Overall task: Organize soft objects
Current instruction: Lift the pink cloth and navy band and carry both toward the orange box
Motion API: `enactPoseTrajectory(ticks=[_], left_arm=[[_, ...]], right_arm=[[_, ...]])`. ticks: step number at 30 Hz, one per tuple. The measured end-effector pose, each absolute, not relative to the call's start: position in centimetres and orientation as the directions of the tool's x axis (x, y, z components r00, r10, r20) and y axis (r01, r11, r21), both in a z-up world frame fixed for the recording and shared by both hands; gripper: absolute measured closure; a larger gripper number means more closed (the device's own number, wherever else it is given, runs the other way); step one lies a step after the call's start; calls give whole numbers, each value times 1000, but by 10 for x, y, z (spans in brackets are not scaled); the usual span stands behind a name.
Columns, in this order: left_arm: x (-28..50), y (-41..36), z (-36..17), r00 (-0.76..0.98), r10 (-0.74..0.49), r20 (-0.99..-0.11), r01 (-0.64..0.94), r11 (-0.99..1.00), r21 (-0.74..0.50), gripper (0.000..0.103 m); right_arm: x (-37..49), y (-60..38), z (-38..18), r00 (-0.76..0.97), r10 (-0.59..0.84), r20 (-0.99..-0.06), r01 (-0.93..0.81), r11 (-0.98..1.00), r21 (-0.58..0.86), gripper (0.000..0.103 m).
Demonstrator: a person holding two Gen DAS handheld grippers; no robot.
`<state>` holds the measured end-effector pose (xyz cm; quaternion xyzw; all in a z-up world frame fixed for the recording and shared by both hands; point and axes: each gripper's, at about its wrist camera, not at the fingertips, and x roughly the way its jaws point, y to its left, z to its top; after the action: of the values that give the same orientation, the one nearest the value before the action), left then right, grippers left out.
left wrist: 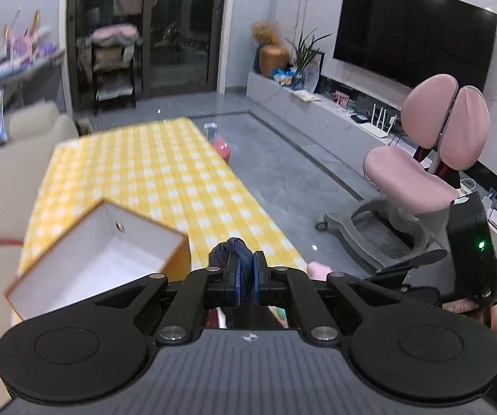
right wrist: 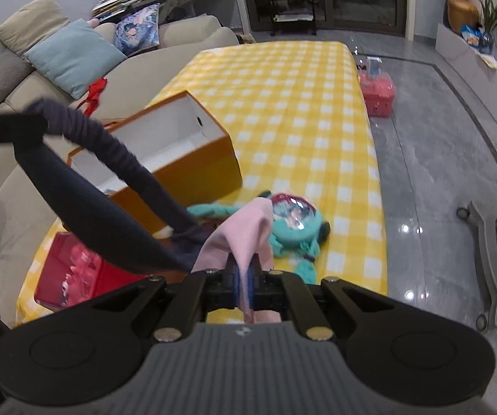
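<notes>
A pink split-back desk chair [left wrist: 435,159] stands on the grey floor at right, a black wall television [left wrist: 414,34] behind it, a beige sofa [right wrist: 16,79] at left

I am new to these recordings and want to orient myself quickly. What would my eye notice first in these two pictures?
The yellow checked tablecloth fills the middle of both views, with an open orange box, white inside, lying on its near left part. The left gripper is shut on a dark navy cloth that stretches across the right wrist view, while the right gripper pinches a pink cloth. Behind the pink cloth, a teal plush toy lies on the table.
</notes>
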<state>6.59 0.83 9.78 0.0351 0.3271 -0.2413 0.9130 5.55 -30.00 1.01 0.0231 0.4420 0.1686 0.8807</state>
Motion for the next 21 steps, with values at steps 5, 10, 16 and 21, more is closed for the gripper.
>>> enactPoseTrajectory(ticks=[5, 10, 16, 21], left_arm=[[75, 10, 109, 687, -404, -604, 471, 881, -54, 96], [82, 25, 109, 694, -385, -608, 450, 892, -51, 96], [102, 52, 109, 718, -331, -613, 416, 909, -4, 95], [119, 74, 111, 728, -315, -610, 390, 921, -10, 95]], right_arm=[[57, -285, 25, 561, 320, -763, -301, 938, 172, 101], [63, -267, 39, 567, 326, -756, -334, 930, 151, 101], [78, -239, 49, 562, 340, -754, -381, 916, 129, 101], [95, -215, 52, 556, 342, -757, -414, 904, 105, 101]])
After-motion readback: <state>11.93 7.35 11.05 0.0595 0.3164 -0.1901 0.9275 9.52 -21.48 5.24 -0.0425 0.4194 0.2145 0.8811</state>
